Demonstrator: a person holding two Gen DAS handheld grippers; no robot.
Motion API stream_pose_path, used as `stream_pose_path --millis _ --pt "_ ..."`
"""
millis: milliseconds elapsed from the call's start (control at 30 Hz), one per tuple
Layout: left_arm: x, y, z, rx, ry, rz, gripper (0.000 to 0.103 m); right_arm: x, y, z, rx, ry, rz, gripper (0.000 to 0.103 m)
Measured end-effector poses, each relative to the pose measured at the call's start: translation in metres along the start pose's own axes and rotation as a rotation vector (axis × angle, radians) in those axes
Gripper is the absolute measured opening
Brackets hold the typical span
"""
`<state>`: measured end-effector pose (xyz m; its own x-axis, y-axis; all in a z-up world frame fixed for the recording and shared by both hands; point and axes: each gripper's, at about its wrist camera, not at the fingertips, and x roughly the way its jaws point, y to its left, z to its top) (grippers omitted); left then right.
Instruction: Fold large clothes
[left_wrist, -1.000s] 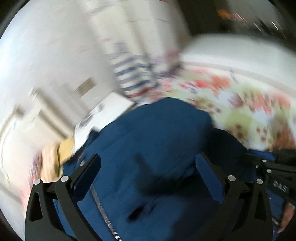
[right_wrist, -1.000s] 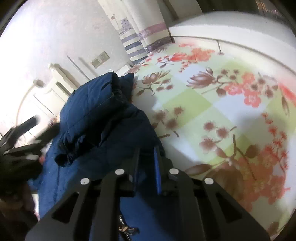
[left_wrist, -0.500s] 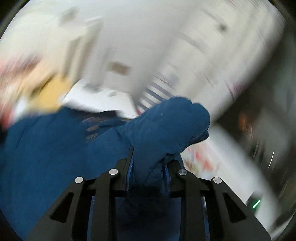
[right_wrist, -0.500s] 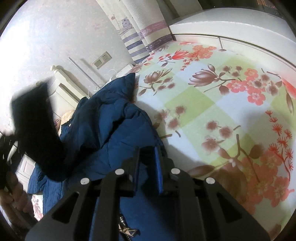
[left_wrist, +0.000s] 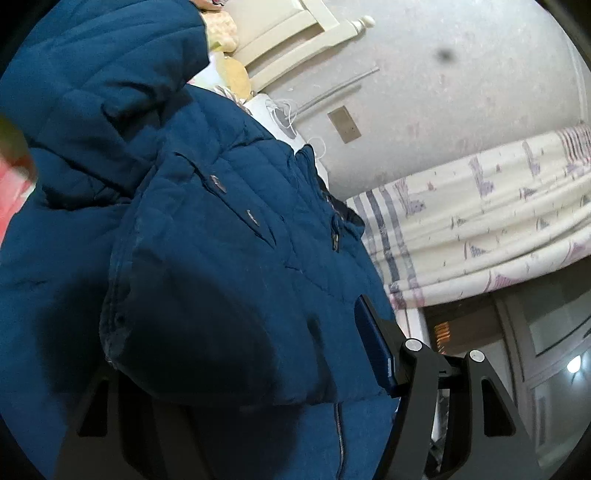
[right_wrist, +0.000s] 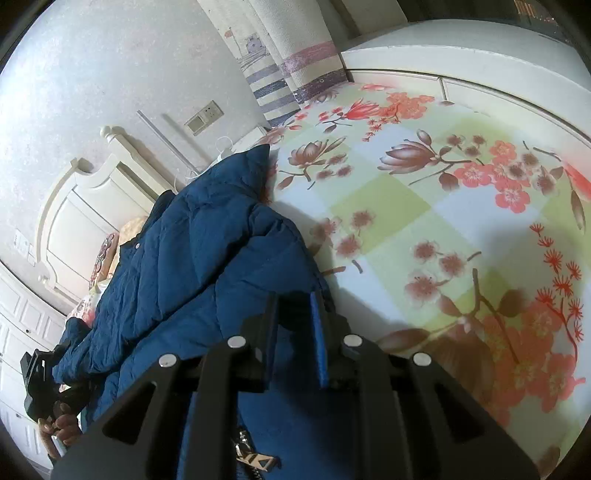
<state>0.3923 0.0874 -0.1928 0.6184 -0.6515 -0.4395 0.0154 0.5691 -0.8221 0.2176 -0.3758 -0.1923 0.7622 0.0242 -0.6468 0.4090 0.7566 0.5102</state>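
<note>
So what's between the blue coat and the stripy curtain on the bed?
Only bare flowered bedsheet lies between the blue coat and striped curtain, seen from the right wrist.

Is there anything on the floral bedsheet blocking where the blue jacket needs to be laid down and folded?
Nothing visible does. The floral bedsheet beside the blue jacket lies bare out to the bed's white frame.

The dark blue quilted puffer jacket (right_wrist: 192, 266) lay on the left part of the floral-printed bed sheet (right_wrist: 461, 229), its bulk heaped toward the cream carved headboard (right_wrist: 85, 206) at the far left. A striped pale curtain (right_wrist: 280, 66) hung behind the sheet's far edge. A wall switch plate (right_wrist: 204, 117) sat on the wall between headboard and curtain. The sheet's right part lay bare.
</note>
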Motion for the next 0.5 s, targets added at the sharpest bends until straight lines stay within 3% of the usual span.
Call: stream_pose_path --millis 33,67,133,167,267,300,333,367,400,433,500 --pt "-0.001 -0.003 -0.004 0.032 -0.006 0.006 0.060 0.000 0.000 0.000 0.000 0.000 0.000 0.017" --pt "-0.005 -0.008 -0.010 0.070 -0.012 0.025 0.051 0.000 0.000 0.000 -0.001 0.000 -0.002 0.017" --pt "-0.009 -0.023 -0.018 0.229 -0.056 0.142 0.034 0.001 0.001 0.000 -0.004 0.001 -0.005 0.018" --pt "-0.013 -0.030 -0.020 0.288 -0.078 0.170 0.032 0.001 0.000 0.000 -0.005 0.002 -0.005 0.018" --pt "-0.021 -0.084 -0.037 0.607 -0.175 0.239 0.033 0.002 0.002 0.000 -0.013 0.003 -0.016 0.018" --pt "-0.020 -0.091 -0.038 0.639 -0.181 0.267 0.035 0.002 0.003 0.000 -0.018 0.003 -0.021 0.018" --pt "-0.016 -0.092 -0.034 0.633 -0.181 0.320 0.052 0.002 0.003 0.001 -0.022 0.003 -0.026 0.018" --pt "-0.014 -0.089 -0.030 0.611 -0.184 0.371 0.085 0.002 0.004 0.001 -0.023 0.003 -0.028 0.018" --pt "-0.014 -0.082 -0.025 0.574 -0.219 0.449 0.096 0.002 0.004 0.001 -0.026 0.003 -0.031 0.018" --pt "-0.020 -0.076 -0.023 0.544 -0.268 0.494 0.098 0.002 0.005 0.001 -0.032 0.004 -0.037 0.018" --pt "-0.035 -0.067 -0.016 0.500 -0.322 0.514 0.098 0.003 0.007 0.000 -0.047 0.005 -0.052 0.018"
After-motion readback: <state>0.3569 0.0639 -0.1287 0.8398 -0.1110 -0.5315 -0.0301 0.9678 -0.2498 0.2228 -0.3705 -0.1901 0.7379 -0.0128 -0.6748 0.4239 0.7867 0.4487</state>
